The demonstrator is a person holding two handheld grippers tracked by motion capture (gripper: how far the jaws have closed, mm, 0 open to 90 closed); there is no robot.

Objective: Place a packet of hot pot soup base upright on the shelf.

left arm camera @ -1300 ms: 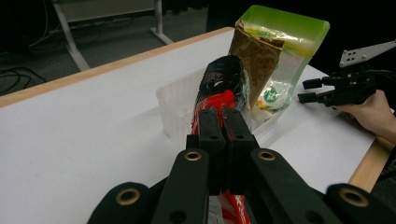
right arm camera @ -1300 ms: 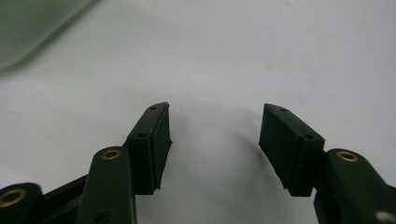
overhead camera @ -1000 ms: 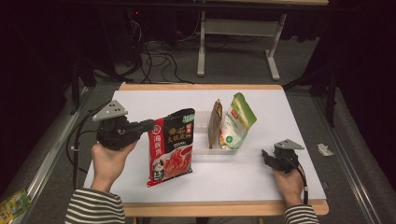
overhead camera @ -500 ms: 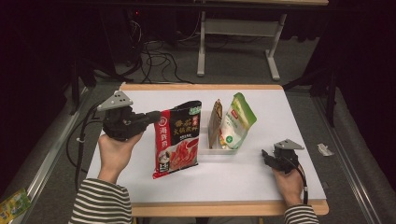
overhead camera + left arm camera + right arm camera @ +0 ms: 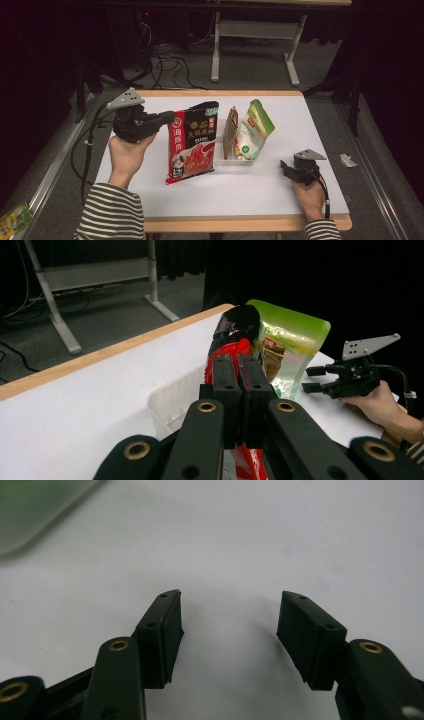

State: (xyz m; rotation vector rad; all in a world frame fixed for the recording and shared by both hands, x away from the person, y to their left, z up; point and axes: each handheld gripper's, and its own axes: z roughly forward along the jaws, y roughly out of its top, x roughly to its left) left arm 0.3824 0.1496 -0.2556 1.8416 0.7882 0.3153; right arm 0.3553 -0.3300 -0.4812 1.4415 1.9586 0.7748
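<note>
left gripper (image 5: 167, 119) jaws clenched on red pouch (image 5: 192, 142), now lifted nearer the white bin (image 5: 227, 160); right gripper (image 5: 230, 630) jaws released, idle on table (image 5: 250, 187)

A white bench (image 5: 250, 190) with a pale wooden edge stands on a grey carpeted floor (image 5: 250, 65). Behind it a second table rests on a light grey metal frame (image 5: 252, 30) with two legs and flat feet. Black cables (image 5: 160, 55) lie tangled on the floor to the left of that frame. Dark curtains close the room at both sides and the back. A metal rail (image 5: 55, 170) runs along the floor at the left.
</note>
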